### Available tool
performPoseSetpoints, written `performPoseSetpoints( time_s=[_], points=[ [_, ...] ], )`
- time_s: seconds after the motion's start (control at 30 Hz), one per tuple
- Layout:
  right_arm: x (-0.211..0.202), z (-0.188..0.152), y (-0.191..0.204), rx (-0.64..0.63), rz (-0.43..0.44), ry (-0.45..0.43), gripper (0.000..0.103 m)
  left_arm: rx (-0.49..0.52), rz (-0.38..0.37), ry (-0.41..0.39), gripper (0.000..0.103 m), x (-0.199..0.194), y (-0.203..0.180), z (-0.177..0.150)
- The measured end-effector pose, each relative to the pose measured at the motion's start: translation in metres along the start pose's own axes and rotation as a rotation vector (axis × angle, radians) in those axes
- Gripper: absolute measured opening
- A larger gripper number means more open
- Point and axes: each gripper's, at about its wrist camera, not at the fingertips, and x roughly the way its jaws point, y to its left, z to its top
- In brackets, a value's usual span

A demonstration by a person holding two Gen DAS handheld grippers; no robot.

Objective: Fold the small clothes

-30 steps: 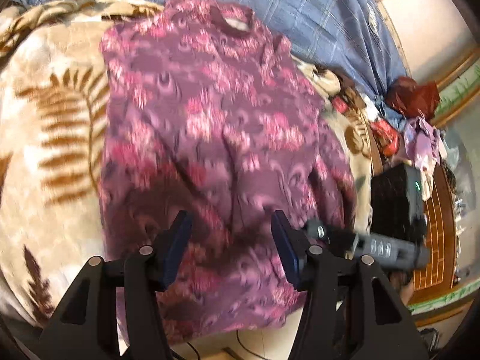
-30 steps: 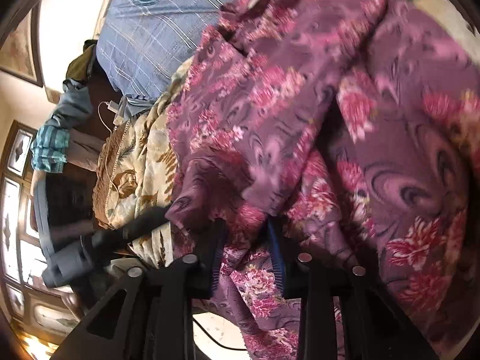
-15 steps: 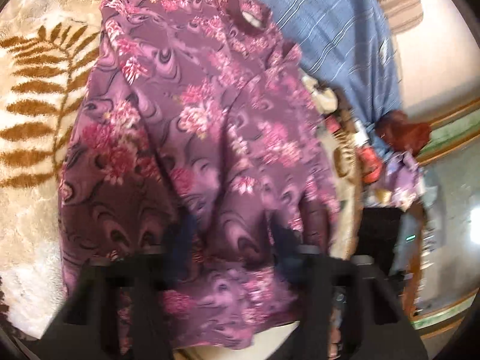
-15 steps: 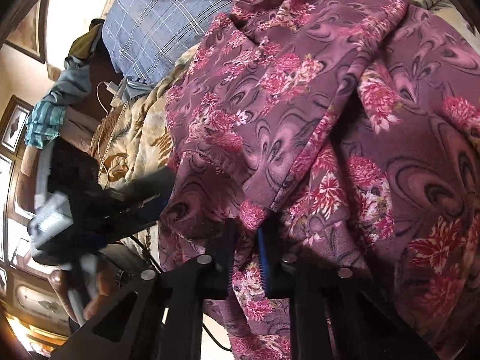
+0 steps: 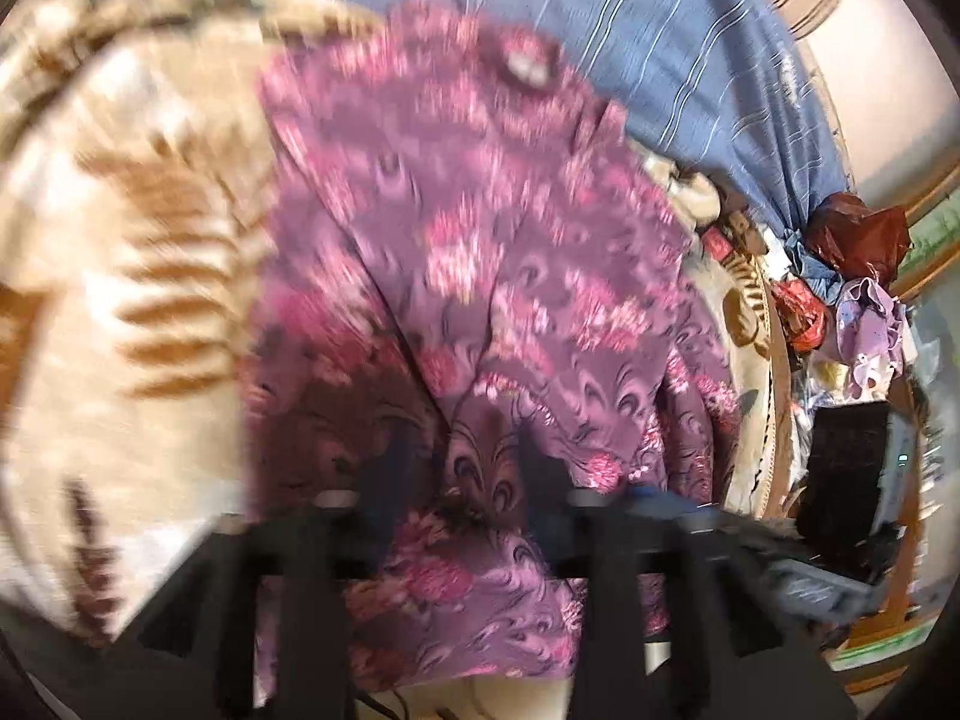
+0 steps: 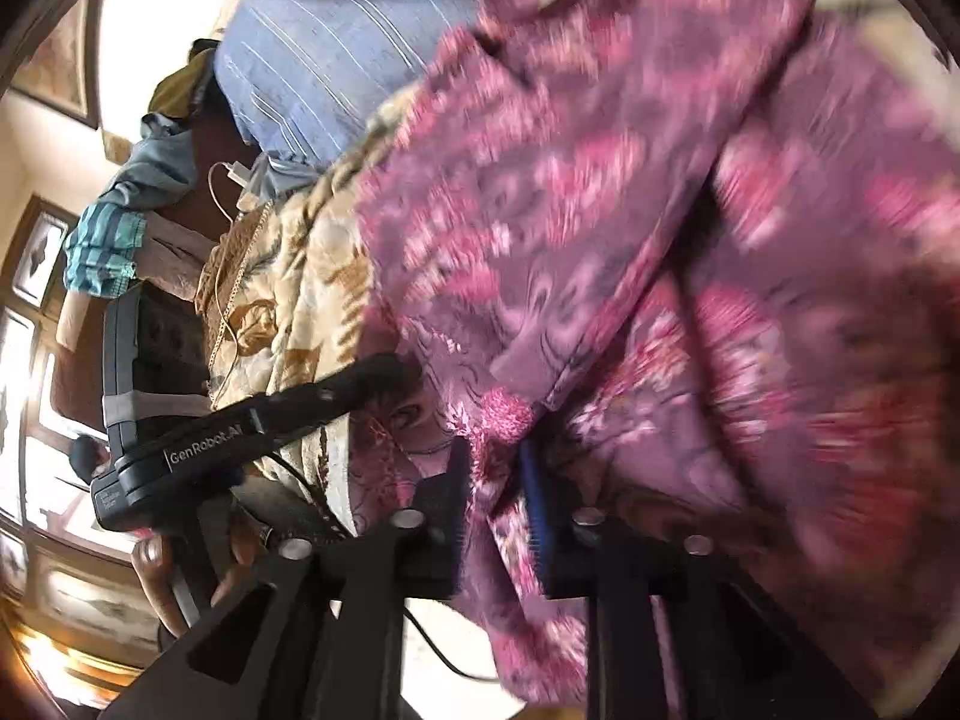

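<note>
1. Since half a second ago, the left gripper [image 5: 462,468] has pulled back a little from the purple floral-print garment [image 5: 480,276], so more of the beige plush blanket with brown fern leaves [image 5: 120,276] shows on the left; both views are now motion-blurred.
2. That garment lies spread on the blanket, collar away from the cameras, its hem hanging over the near edge.
3. Right gripper [image 6: 495,498]: jaws nearly together, clamped on a fold of the garment's [image 6: 600,210] lower edge between its blue-lined pads [image 6: 537,510].
4. Left gripper: jaws stand partly apart with cloth between them; blur hides whether they pinch it, so I cannot tell.
5. Seen from the right wrist, the left gripper's [image 6: 384,375] black body reaches to the hem, held by a hand [image 6: 180,576].
6. Beyond the collar lies a blue striped cloth [image 5: 630,60].
7. White lettering on the black body reads "GenRobot.AI" [image 6: 204,447].
</note>
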Motion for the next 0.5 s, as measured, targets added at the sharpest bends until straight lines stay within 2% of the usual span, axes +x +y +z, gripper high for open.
performPoseSetpoints(
  time_s=[0.03, 0.1, 0.2, 0.23, 0.3, 0.37, 0.43, 0.5],
  points=[
    [-0.019, -0.004, 0.002, -0.012, 0.003, -0.045, 0.054, -0.005, -0.009, -0.032, 0.056, -0.011, 0.002, -0.003],
    [-0.044, -0.014, 0.000, -0.020, -0.001, -0.103, 0.061, -0.029, 0.010, -0.079, 0.060, -0.028, 0.010, -0.010],
    [-0.071, -0.036, -0.018, 0.033, -0.090, -0.161, 0.061, -0.092, 0.107, -0.080, 0.060, -0.033, 0.029, -0.028],
    [-0.076, -0.042, -0.025, 0.058, -0.118, -0.170, 0.061, -0.123, 0.118, -0.105, 0.060, -0.036, 0.035, -0.037],
    [-0.091, -0.051, -0.041, 0.123, -0.186, -0.209, 0.061, -0.155, 0.084, -0.150, 0.060, -0.038, 0.041, -0.051],
    [-0.106, -0.052, -0.049, 0.147, -0.218, -0.237, 0.060, -0.134, 0.087, -0.155, 0.060, -0.036, 0.035, -0.053],
    [-0.115, -0.048, -0.053, 0.153, -0.220, -0.249, 0.058, -0.064, 0.092, -0.161, 0.060, -0.036, 0.017, -0.051],
    [-0.116, -0.040, -0.059, 0.155, -0.280, -0.244, 0.058, -0.012, 0.078, -0.157, 0.060, -0.035, 0.003, -0.053]
  ],
)
